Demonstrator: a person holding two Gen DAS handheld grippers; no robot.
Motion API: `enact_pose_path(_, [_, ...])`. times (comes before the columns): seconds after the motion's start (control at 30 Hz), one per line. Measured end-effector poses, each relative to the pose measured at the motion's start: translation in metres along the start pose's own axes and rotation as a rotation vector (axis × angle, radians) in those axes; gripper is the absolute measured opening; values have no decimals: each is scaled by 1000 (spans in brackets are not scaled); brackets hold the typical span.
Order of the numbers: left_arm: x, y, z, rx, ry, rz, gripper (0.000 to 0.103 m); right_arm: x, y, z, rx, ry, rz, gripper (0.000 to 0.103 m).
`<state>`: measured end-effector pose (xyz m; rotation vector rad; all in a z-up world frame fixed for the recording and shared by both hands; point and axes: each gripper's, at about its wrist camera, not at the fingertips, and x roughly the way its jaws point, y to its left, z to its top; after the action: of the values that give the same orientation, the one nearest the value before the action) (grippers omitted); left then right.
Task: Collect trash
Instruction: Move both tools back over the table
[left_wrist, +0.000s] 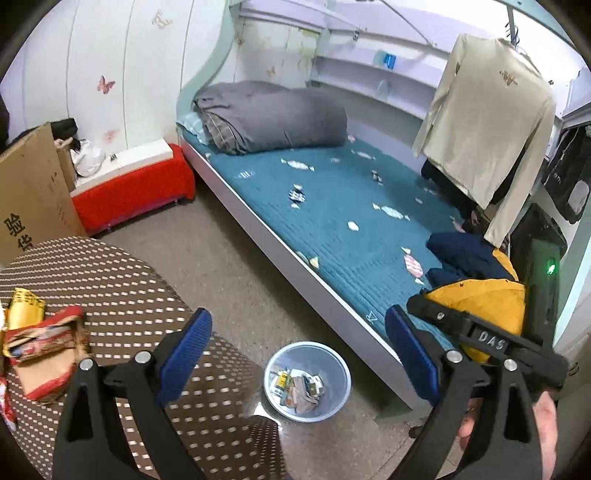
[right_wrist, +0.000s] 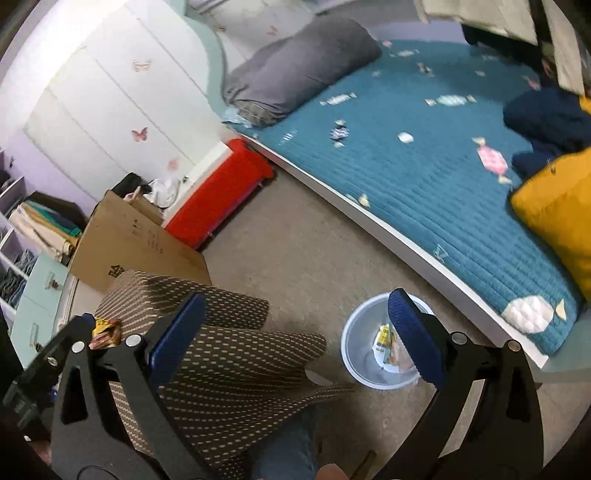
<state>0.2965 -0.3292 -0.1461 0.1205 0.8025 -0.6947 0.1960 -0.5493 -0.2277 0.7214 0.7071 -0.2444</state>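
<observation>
A pale blue trash bin (left_wrist: 334, 373) stands on the floor beside the bed, with several wrappers (left_wrist: 295, 384) lying in it. My left gripper (left_wrist: 299, 332) hangs above it, open, with nothing between its blue pads (left_wrist: 184, 354). In the right wrist view the same bin (right_wrist: 356, 354) sits under my right gripper (right_wrist: 295, 328), which is wide open and empty. More trash lies on the dotted table: a gold wrapper (left_wrist: 24, 306) and red packaging (left_wrist: 44, 354), also seen as wrappers (right_wrist: 105, 330) at the table's left edge.
The table with its brown dotted cloth (left_wrist: 147, 280) fills the lower left. A bed with a teal quilt (left_wrist: 332, 229) runs along the right, with a grey rolled duvet (left_wrist: 273, 118) and a yellow jacket (left_wrist: 491, 295) on it. A cardboard box (left_wrist: 33, 195) and a red stool (left_wrist: 133, 192) stand behind.
</observation>
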Motion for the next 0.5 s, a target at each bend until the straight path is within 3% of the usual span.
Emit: enact_pose_path(0.5, [-92, 92, -30, -60, -146, 127, 93, -34, 140, -18, -234, -53, 91, 97])
